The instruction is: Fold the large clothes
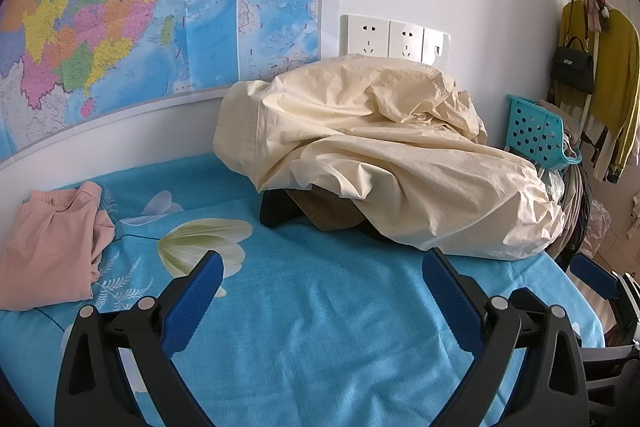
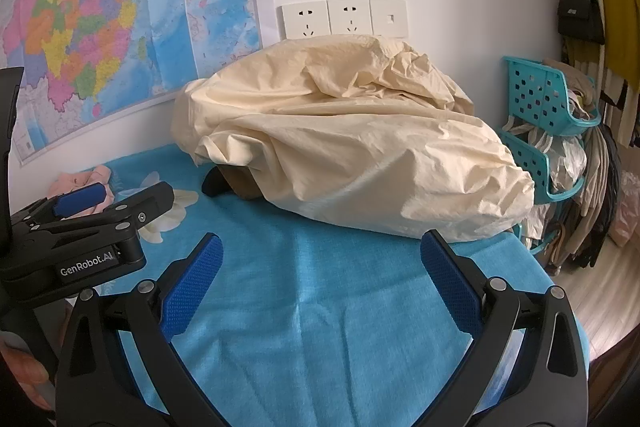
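Nearest to the cameras, both tools are seen held above the blue flowered bed sheet [image 1: 320, 327] with nothing between their fingers: the left gripper [image 1: 320, 269] is spread wide, its blue pads well apart, and the right gripper [image 2: 320, 251] is likewise spread wide and empty. In the right wrist view the left gripper's body is seen from the side at the left edge, hovering over the sheet, with part of a hand [image 2: 24, 371] glimpsed below it. A bare stretch of sheet lies between the fingers and the clothes, so no garment is touched yet. Farther back, toward the wall and the right edge of the bed, a large cream garment [image 1: 380, 155] lies in a crumpled, puffed heap, draped over darker items: a brown piece [image 1: 332, 211] and something black [image 1: 276, 213] show from under its near hem. What these are cannot be told. To the far left, a pink garment [image 1: 52, 247] lies on the sheet near the wall, roughly gathered; it may have been folded loosely, but this cannot be confirmed. Beyond the bed, a map [image 1: 140, 7], wall sockets [image 1: 396, 39] and a teal basket rack [image 1: 540, 135] are visible. The task is judged to be at its start for the cream piece: it has still to be picked up, spread flat and folded.
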### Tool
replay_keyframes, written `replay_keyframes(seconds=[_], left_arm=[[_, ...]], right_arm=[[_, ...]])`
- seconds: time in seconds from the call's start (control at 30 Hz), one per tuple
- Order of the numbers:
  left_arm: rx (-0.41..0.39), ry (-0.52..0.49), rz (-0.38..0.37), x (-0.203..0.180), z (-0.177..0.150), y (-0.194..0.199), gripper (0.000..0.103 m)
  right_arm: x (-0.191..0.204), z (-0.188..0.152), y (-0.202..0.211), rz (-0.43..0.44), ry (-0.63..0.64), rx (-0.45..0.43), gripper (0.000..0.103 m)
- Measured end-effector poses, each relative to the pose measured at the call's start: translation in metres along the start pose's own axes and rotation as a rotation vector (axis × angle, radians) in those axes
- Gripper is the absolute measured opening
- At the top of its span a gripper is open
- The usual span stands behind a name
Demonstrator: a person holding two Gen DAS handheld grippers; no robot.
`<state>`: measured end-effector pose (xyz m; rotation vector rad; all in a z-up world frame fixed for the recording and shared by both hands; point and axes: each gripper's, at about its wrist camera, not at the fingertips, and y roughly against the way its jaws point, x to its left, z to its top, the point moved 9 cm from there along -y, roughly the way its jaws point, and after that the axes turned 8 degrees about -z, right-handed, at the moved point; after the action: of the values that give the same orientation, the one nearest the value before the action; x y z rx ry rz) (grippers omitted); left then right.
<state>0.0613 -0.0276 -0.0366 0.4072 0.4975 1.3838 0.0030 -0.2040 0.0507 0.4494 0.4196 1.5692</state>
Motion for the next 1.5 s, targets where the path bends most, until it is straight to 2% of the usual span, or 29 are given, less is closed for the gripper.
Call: replay_keyframes(seconds=[0.43,0.6,0.7,0.93,1.07,1.13,1.17,1.2,1.23,1.27,1.3,1.33,1.43,1.5], left_arm=[[0.018,0.009,-0.003,0.005,0.000,-0.012,0.097],[0.045,0.032,0.016,0.026,0.002,-0.026,0.097],[0.048,0.043,0.070,0.049,0.005,-0.035,0.097],[0.058,0.086,0.177,0.106,0.014,-0.050,0.097],[0.063,0.101,0.211,0.129,0.017,-0.053,0.097],[0.070,0.102,0.232,0.140,0.016,-0.056,0.097],[0.075,0.105,0.237,0.144,0.015,-0.059,0.097],[0.080,0.107,0.243,0.148,0.015,-0.061,0.097],[0.087,0.107,0.250,0.152,0.014,-0.063,0.097],[0.091,0.107,0.255,0.156,0.012,-0.064,0.097],[0.096,0.106,0.259,0.159,0.011,-0.065,0.097],[0.097,0.105,0.262,0.161,0.011,-0.066,0.097],[0.097,0.107,0.260,0.167,0.011,-0.069,0.097],[0.099,0.104,0.259,0.169,0.012,-0.072,0.097]], right_arm=[[0.004,0.003,-0.010,0.000,0.028,0.007,0.098],[0.012,0.013,-0.021,0.007,0.077,0.007,0.098],[0.025,0.030,-0.036,-0.017,0.167,-0.018,0.098],[0.080,0.069,-0.105,-0.009,0.438,-0.051,0.098],[0.112,0.062,-0.142,0.051,0.626,0.013,0.098],[0.120,0.061,-0.158,0.024,0.702,0.016,0.098],[0.123,0.061,-0.165,0.028,0.724,0.019,0.094],[0.123,0.062,-0.168,0.038,0.730,0.018,0.083],[0.125,0.063,-0.169,0.072,0.725,0.032,0.055],[0.125,0.062,-0.168,0.142,0.692,0.081,0.040],[0.120,0.066,-0.165,0.159,0.661,0.091,0.029],[0.117,0.070,-0.160,0.164,0.655,0.084,0.023],[0.099,0.096,-0.140,0.214,0.536,0.033,0.023],[0.093,0.103,-0.139,0.249,0.478,0.048,0.038]])
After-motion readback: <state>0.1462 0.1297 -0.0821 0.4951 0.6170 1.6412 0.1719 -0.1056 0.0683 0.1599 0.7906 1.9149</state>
